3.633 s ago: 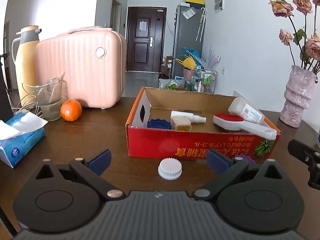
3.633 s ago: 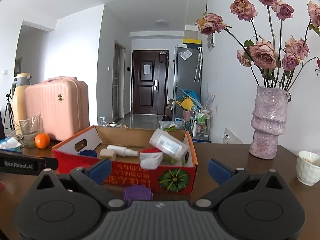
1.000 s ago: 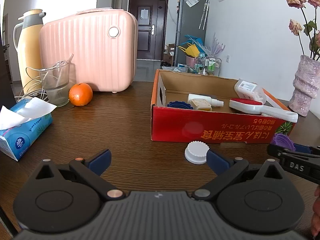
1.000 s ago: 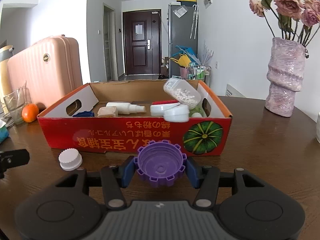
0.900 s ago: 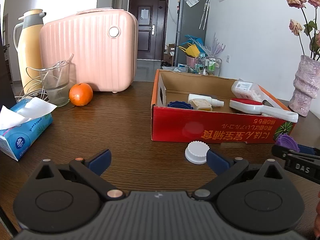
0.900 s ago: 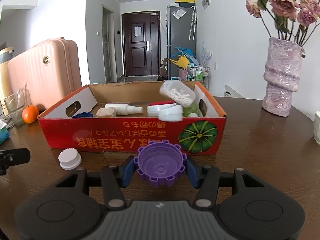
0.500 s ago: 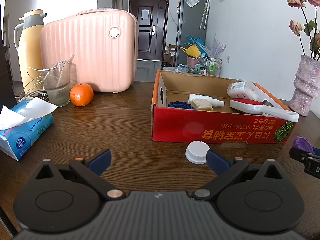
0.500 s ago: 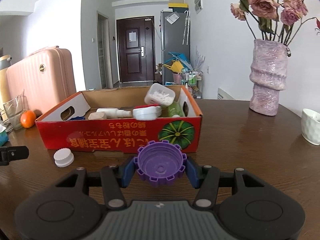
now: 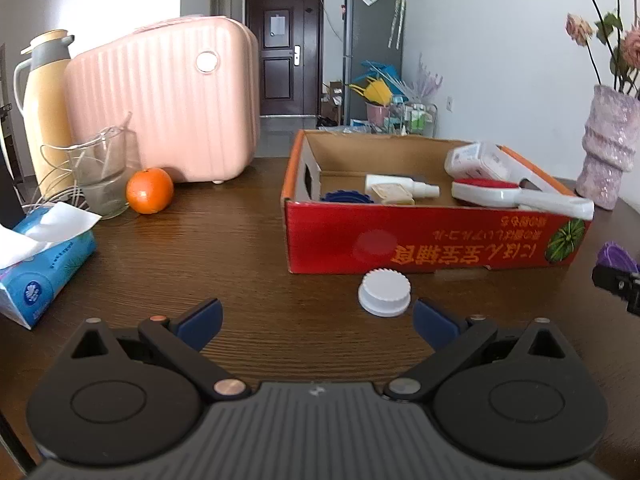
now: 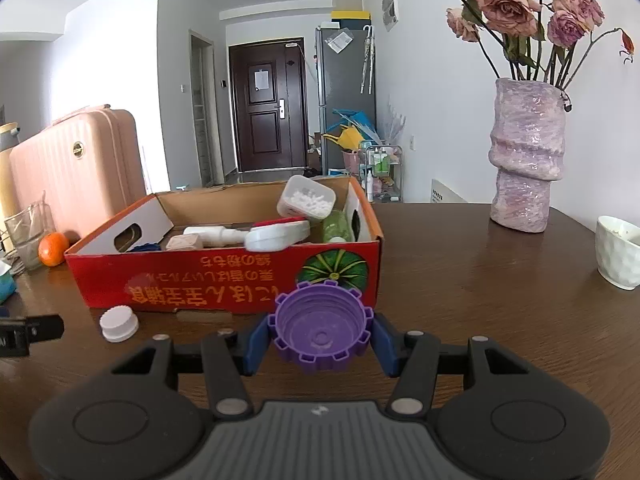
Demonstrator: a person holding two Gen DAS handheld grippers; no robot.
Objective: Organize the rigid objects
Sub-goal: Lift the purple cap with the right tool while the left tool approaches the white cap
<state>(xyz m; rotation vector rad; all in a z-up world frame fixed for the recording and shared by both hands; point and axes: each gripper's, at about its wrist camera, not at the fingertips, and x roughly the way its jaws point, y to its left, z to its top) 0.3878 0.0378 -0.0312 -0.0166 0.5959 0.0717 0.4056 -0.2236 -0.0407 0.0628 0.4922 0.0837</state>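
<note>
- Right wrist view: right tool (image 10: 323, 334) grips a notched purple plastic cap (image 10: 322, 327), lower centre, before the red cardboard box (image 10: 224, 276).
- Left tool (image 9: 316, 316) gapes empty near a ribbed white cap (image 9: 384, 293).
- Next, likely: lift the purple cap over the box rim and release.

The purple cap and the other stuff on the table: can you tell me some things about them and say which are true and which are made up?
1. The right gripper holds the purple cap. True.
2. The white cap lies inside the box. False: it sits on the table in front of the box.
3. The left gripper is open and holds nothing. True.
4. The orange is in the box. False: it sits on the table beside the glass.
</note>
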